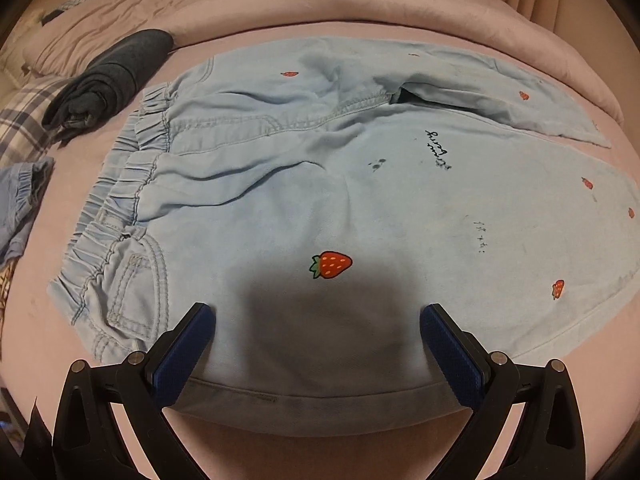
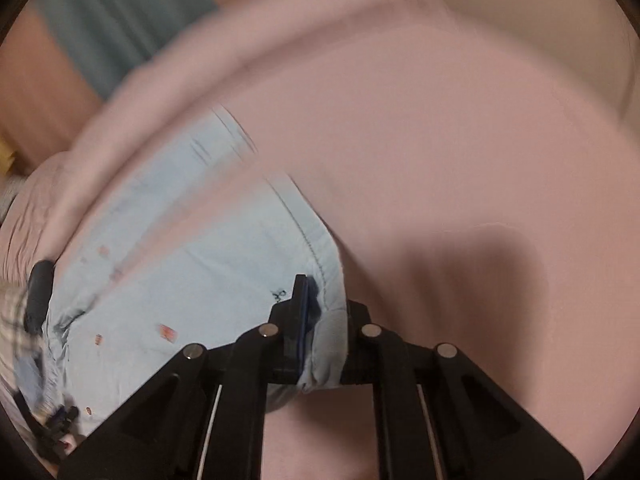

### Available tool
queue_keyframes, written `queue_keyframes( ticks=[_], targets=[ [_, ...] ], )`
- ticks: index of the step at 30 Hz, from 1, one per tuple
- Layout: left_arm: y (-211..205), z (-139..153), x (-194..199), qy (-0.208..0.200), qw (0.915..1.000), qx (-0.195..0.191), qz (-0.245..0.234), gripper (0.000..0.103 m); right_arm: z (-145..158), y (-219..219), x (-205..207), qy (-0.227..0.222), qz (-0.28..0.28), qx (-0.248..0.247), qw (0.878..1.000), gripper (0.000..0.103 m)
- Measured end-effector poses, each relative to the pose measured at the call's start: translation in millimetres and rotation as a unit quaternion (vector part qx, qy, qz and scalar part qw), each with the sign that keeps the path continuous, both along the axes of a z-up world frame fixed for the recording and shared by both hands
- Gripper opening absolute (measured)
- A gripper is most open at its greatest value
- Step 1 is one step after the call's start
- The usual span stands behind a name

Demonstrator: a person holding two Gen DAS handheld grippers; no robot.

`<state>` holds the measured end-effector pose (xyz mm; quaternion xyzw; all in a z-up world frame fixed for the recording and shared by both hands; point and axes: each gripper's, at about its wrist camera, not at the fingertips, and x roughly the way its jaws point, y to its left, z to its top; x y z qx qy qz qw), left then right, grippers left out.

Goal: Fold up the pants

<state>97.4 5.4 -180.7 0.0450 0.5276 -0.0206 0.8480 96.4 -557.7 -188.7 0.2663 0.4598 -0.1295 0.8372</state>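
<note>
- Left gripper point(image 1: 318, 320): jaws spread, hovering over pants point(image 1: 360, 200) lying on the bed point(image 1: 320, 448);
- Right gripper point(image 2: 320, 316): jaws pinching the pants' hem.

The pants point(image 1: 320, 184) carry dark cursive embroidery right of frame centre in the left wrist view, turned sideways and too small to make out; fainter marks lower right are equally illegible. Right wrist view is blurred.

Bare pink bedsheet point(image 2: 460, 152) lies open right of the pants point(image 1: 320, 200). Left passage obstructed: folded dark garment point(image 1: 116, 76), plaid pillow point(image 1: 24, 120), blue denim item point(image 1: 20, 200). Far side blocked by bunched pink comforter point(image 1: 360, 4).
</note>
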Motion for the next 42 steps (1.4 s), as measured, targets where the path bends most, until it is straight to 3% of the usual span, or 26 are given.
queue_keyframes(
  ticks=[1, 3, 5, 6, 8, 10, 12, 15, 16, 17, 20, 22, 25, 29, 32, 34, 36, 37, 38, 39, 40, 42],
  targets=[
    [0, 0, 1, 0.003, 1.0, 0.0, 0.0, 0.103, 0, -1, -9, -0.02, -0.02, 0.003, 1.0, 0.016],
    [1, 5, 1, 0.001, 1.0, 0.006, 0.003, 0.103, 14, 2, -14, -0.016, -0.046, -0.043, 0.998, 0.043],
    [4, 14, -4, -0.016, 0.9998, 0.012, 0.005, 0.103, 37, 12, -21, -0.008, -0.079, -0.154, 0.985, 0.043],
    [6, 20, -7, -0.028, 0.9995, 0.011, 0.007, 0.103, 48, 17, -24, -0.035, -0.071, -0.165, 0.983, 0.043],
    [9, 24, -11, -0.039, 0.9992, 0.006, 0.01, 0.103, 62, 33, -23, -0.077, -0.025, -0.135, 0.988, 0.043],
    [15, 19, -13, -0.035, 0.999, 0.017, 0.022, 0.103, 59, 56, -14, -0.076, 0.032, -0.106, 0.991, 0.039],
    [20, 2, -10, -0.01, 0.999, 0.035, 0.027, 0.103, 40, 88, -8, -0.051, 0.088, -0.109, 0.989, 0.039],
    [38, -6, -8, -0.015, 0.9993, -0.016, 0.031, 0.103, -7, 110, -4, 0.032, 0.125, -0.146, 0.981, 0.042],
    [41, -6, -6, -0.008, 0.9991, -0.023, 0.036, 0.103, -16, 112, -7, 0.019, 0.129, -0.159, 0.979, 0.043],
    [43, -3, -5, -0.001, 0.9989, -0.023, 0.04, 0.103, -15, 113, -12, 0.002, 0.13, -0.175, 0.976, 0.044],
    [44, 19, -20, -0.029, 0.9995, 0.0, 0.012, 0.103, 3, 119, -9, 0.043, 0.117, -0.186, 0.975, 0.048],
    [46, 27, -32, -0.048, 0.9985, 0.017, -0.02, 0.103, 27, 146, -13, 0.004, 0.169, -0.177, 0.97, 0.048],
    [48, 28, -46, -0.06, 0.9915, 0.081, -0.082, 0.103, 49, 217, -28, -0.055, 0.307, -0.172, 0.934, 0.053],
    [44, 18, -51, -0.08, 0.9735, 0.153, -0.15, 0.103, 46, 318, -49, -0.086, 0.477, -0.168, 0.858, 0.052],
    [40, 7, -41, -0.106, 0.9605, 0.185, -0.179, 0.103, 27, 381, -58, -0.094, 0.558, -0.196, 0.801, 0.051],
    [33, 1, -39, -0.111, 0.955, 0.202, -0.187, 0.097, 14, 411, -52, -0.091, 0.579, -0.238, 0.774, 0.049],
    [33, 0, -34, -0.106, 0.9585, 0.184, -0.191, 0.085, 4, 429, -46, -0.089, 0.589, -0.265, 0.758, 0.03],
    [34, 2, -34, -0.104, 0.9614, 0.168, -0.191, 0.068, 3, 432, -44, -0.086, 0.591, -0.271, 0.755, 0.023],
    [34, 5, -38, -0.101, 0.9642, 0.148, -0.195, 0.058, 1, 435, -42, -0.085, 0.592, -0.272, 0.754, 0.015],
    [35, 7, -40, -0.095, 0.9658, 0.131, -0.203, 0.042, 3, 437, -34, -0.082, 0.59, -0.27, 0.756, 0.011],
    [33, 7, -43, -0.093, 0.9652, 0.128, -0.208, 0.035, 10, 435, -33, -0.079, 0.587, -0.26, 0.762, 0.009],
    [32, 6, -55, -0.102, 0.9609, 0.14, -0.216, 0.03, 26, 432, -35, -0.08, 0.588, -0.241, 0.768, 0.006]
  ],
)
